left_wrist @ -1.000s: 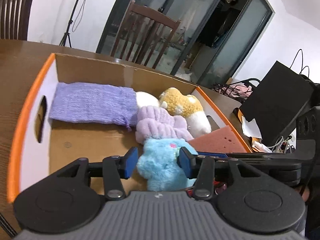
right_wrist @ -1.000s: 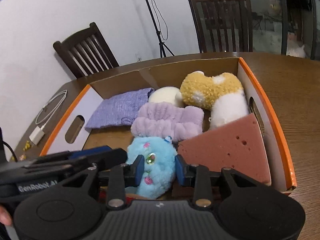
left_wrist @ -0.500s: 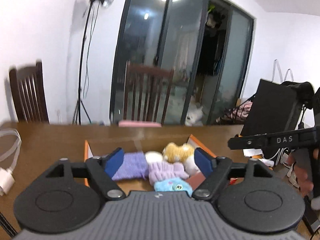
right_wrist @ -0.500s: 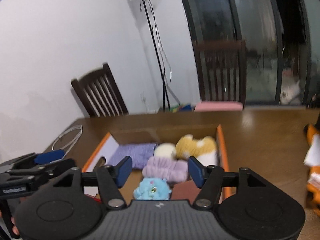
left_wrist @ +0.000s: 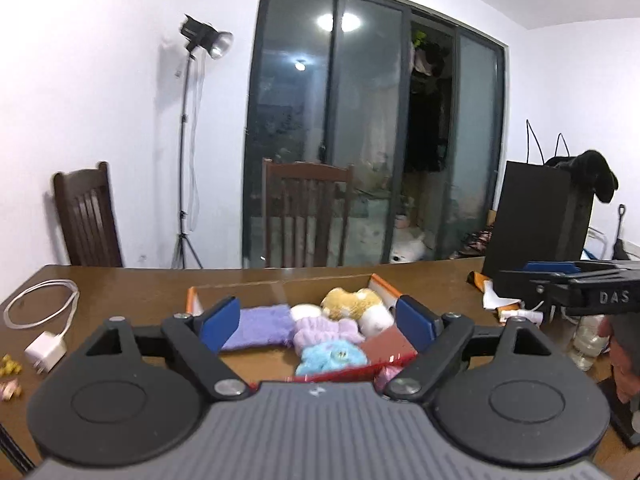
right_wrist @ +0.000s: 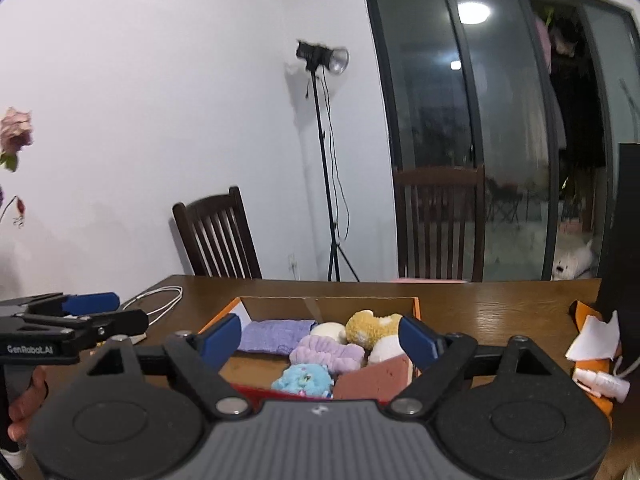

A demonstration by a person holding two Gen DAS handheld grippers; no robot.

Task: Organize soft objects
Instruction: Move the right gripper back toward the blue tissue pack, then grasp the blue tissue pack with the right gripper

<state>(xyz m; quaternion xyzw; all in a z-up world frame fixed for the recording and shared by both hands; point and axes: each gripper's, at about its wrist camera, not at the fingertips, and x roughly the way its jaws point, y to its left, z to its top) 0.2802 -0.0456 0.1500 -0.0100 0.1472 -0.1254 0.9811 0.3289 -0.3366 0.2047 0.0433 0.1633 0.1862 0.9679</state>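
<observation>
Two hand-held grippers opening, empty, left hand-held gripper (left_wrist: 318, 324), right hand-held gripper (right_wrist: 320, 338), one box (right_wrist: 416, 305), six soft objects.

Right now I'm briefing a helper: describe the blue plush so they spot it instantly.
Find the orange-rimmed cardboard box on the brown table. At its near edge, beside the brick-red foam wedge, lies the blue plush: the only sky-blue, fluffy toy, just before the lilac headband.

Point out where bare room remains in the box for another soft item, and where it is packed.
Free: the bare cardboard floor in the box's near left part, bordered by the purple cloth behind and the blue plush to its right. Crowded: the right half, where the lilac headband, the yellow-and-white plush and the brown sponge wedge press together.
</observation>
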